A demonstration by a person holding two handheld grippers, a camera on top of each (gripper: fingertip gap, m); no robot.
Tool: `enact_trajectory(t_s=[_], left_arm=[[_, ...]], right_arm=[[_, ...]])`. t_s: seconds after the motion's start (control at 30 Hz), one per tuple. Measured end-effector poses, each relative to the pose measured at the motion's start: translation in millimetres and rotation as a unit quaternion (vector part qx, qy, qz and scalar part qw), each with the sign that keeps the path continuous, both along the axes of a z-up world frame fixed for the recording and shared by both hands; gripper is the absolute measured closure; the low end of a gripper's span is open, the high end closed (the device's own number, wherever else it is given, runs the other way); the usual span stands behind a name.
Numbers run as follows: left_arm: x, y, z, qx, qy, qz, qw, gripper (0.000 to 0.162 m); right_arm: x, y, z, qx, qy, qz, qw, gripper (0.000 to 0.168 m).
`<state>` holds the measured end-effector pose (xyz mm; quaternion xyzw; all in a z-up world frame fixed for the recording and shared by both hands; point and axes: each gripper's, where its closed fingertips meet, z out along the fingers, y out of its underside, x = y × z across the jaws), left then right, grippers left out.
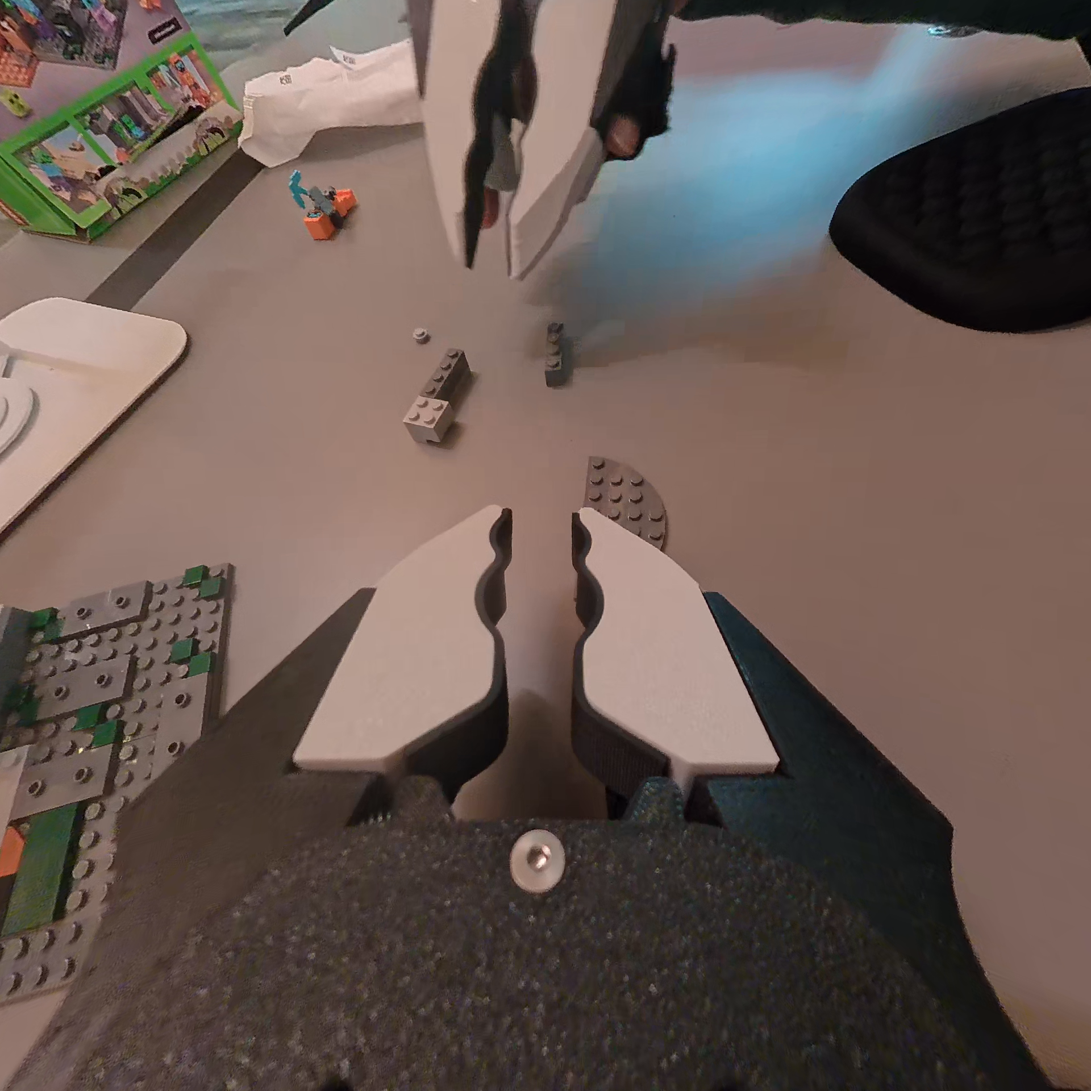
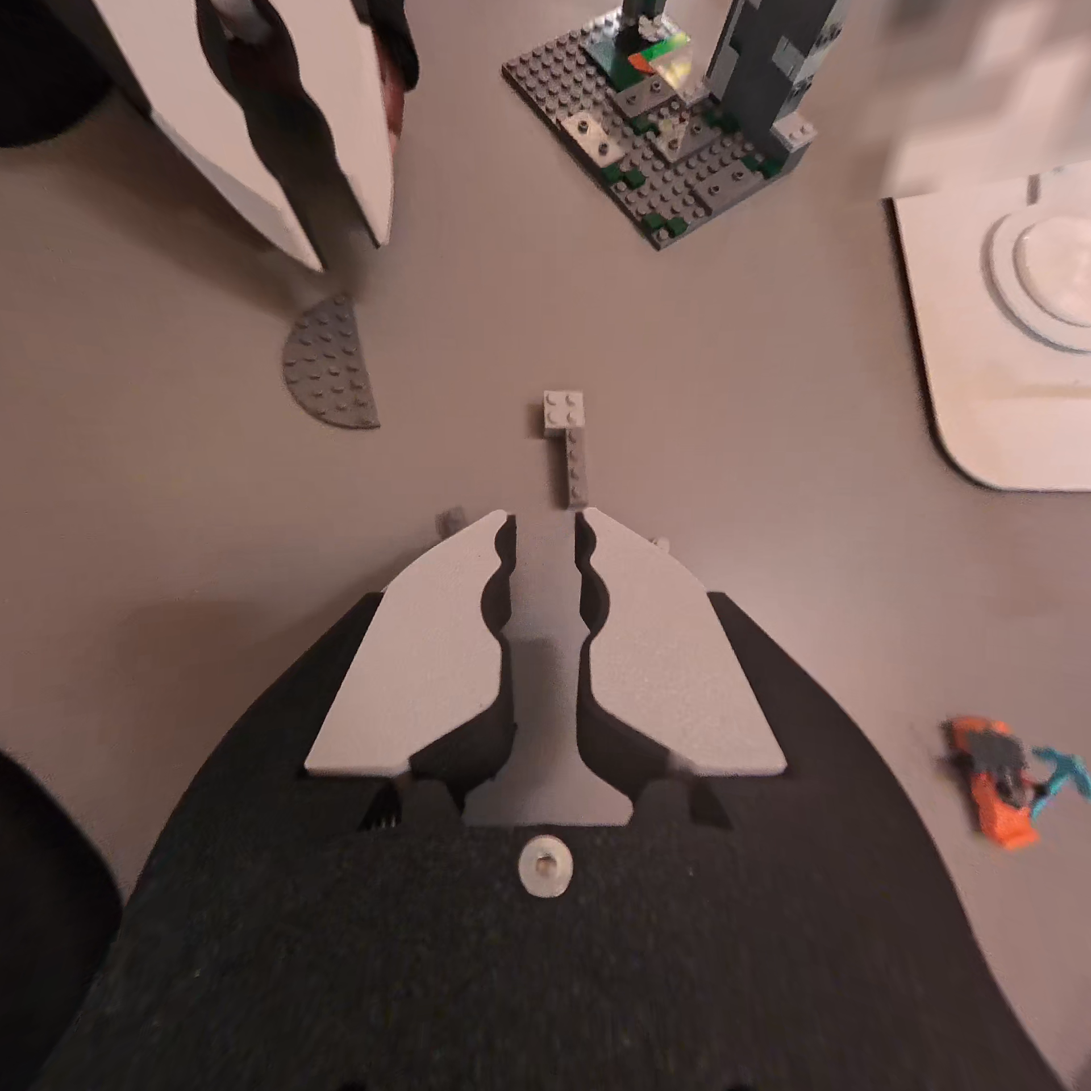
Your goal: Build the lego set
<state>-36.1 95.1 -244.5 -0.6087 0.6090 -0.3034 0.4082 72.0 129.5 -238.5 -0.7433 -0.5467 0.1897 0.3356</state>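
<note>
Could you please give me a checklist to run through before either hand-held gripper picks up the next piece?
1. Left hand-held gripper open, holding nothing: ok.
2. Right hand-held gripper open, holding nothing: ok.
3. Half-round plate flat on the table, studs up, beside the left fingertips: ok.
4. Light grey brick and dark bar lie ahead of the right hand-held gripper: ok.
5. Whether those two are joined: cannot tell.
6. Baseplate unobstructed: ok.

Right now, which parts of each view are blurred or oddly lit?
Left wrist view: the far tongs are motion-smeared, and a bluish glow tints the table beside them. Right wrist view: the orange figure is smeared, the top right corner is blurred, and a shiny tile glares on the build.
</note>
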Motion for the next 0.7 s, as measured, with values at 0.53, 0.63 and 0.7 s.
enact_trajectory(t_s=[0.53, 0.63, 0.7], left_arm=[[4, -1, 3, 0.004, -0.01, 0.009, 1.0, 0.147], [4, 0, 3, 0.005, -0.012, 0.012, 1.0, 0.148], [4, 0, 3, 0.004, -0.011, 0.013, 1.0, 0.148]], right_arm=[[13, -28, -31, -0.007, 0.012, -0.039, 0.999, 0.15], [11, -28, -32, -0.008, 0.016, -0.04, 0.999, 0.15], [11, -29, -33, -0.008, 0.018, -0.041, 0.999, 0.151]])
